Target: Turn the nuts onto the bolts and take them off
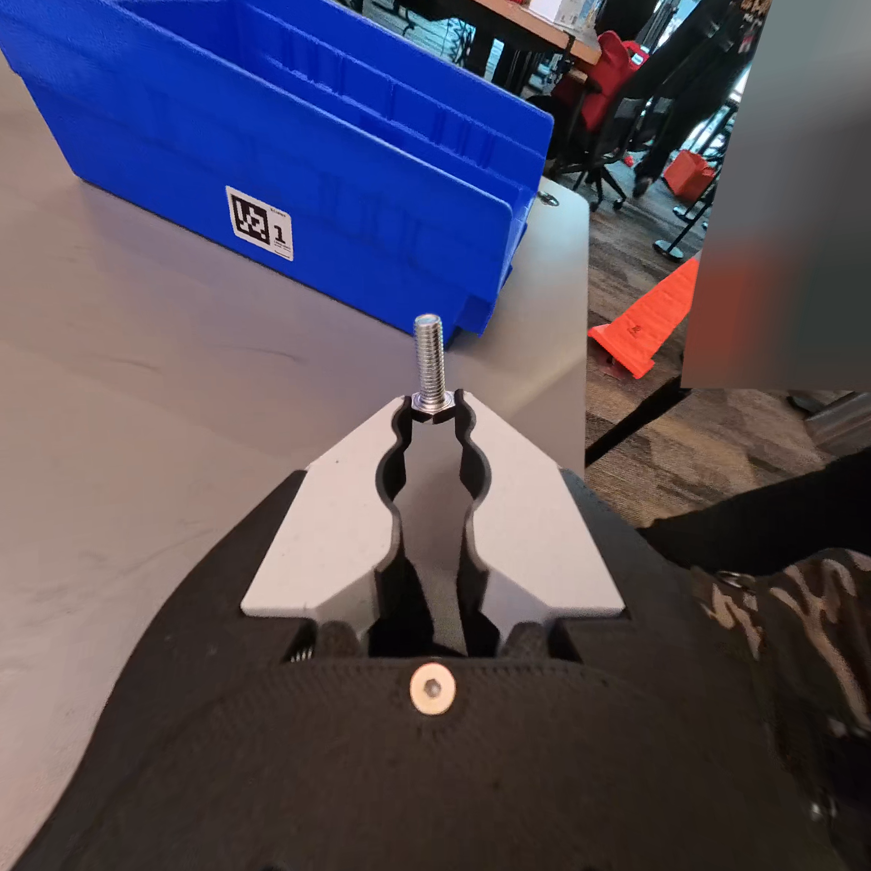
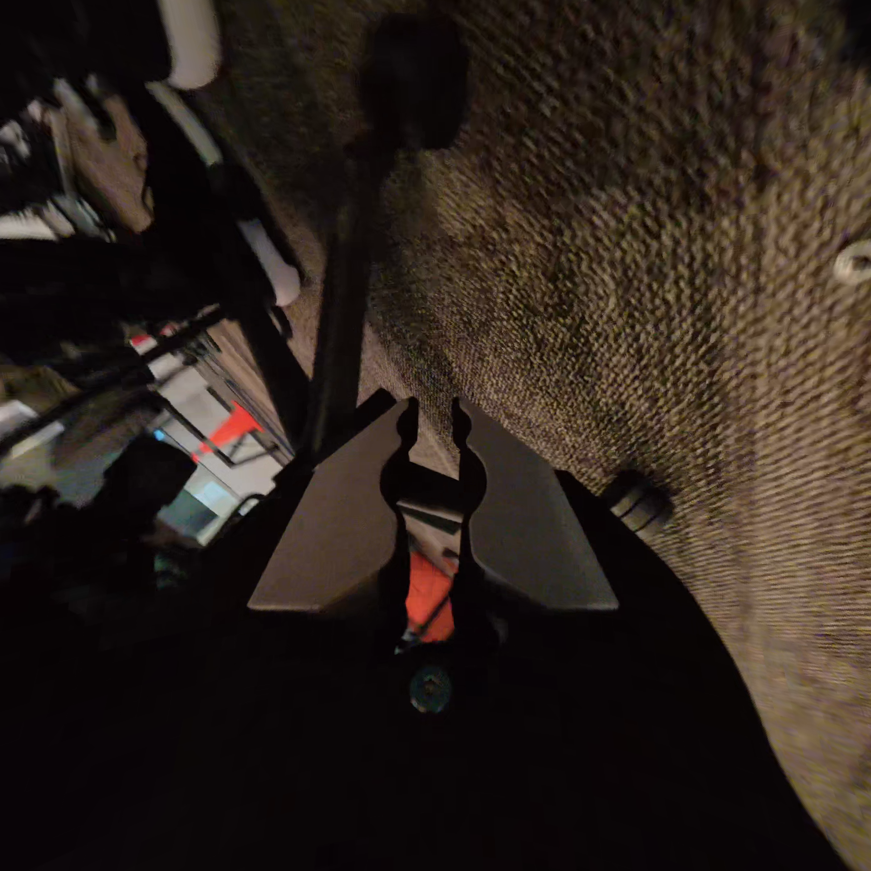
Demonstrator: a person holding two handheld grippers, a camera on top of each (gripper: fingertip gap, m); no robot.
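Left gripper (image 1: 432,409): its fingertips are clamping the hex head of a bolt (image 1: 429,360), so the threaded shank is standing upright and bare above them.
Nut: none is showing on the shank or in either view; where the nuts are lying cannot be told.
Right gripper (image 2: 434,409): it is pointing down at the carpet (image 2: 636,283) below table level, dim and blurred; a narrow gap is showing between its tips and nothing is sitting in it.
Step in hand: judging from this, the bolt is being presented for a nut that the right side is not yet carrying.
Doing it well: the left should be keeping the shank vertical and steady over the grey table (image 1: 141,424); a nut should be coming down square to the thread end and turning lightly at first, so it is not cross-threading.
Surroundings: a blue bin (image 1: 283,155) with a white tag is sitting on the table beyond the bolt; an orange cone (image 1: 645,325) is lying on the floor past the table edge.
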